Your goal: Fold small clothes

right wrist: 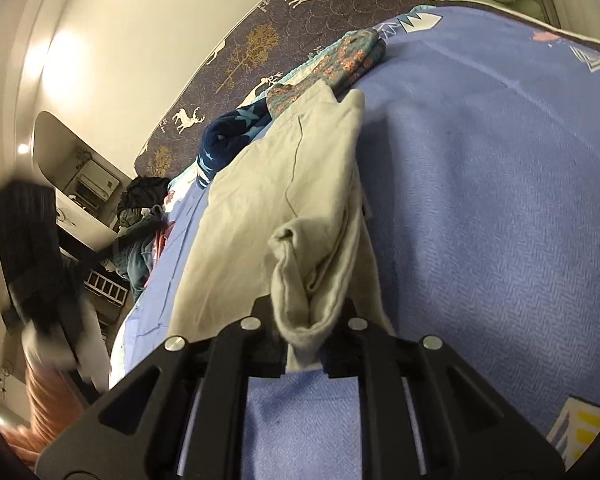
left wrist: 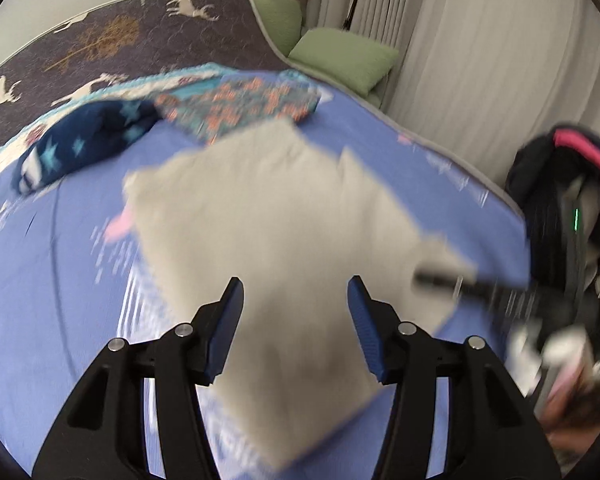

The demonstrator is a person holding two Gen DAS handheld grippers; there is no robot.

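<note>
The left gripper hangs over the bed w/ its blue pads spread wide apart, nothing between them. Below it, a beige garment lies mostly flat on the blue blanket; the left view is motion-blurred, so edges are soft.

The right gripper is clamped on a bunched fold of the same beige garment near one side edge, cloth pinched between the fingers & puckered up just past them. The rest of the garment stretches away across the blanket.

Behind the garment: a navy piece w/ light stars, rumpled, & just beside it a teal floral piece, looks folded, though blur makes that unsure. Both sit near the blanket's far edge, where the dark deer-print mattress starts. Green cushions lie off the bed's far corner by pale curtains. A heap of dark clothes sits at the blanket's left side in the right view.
</note>
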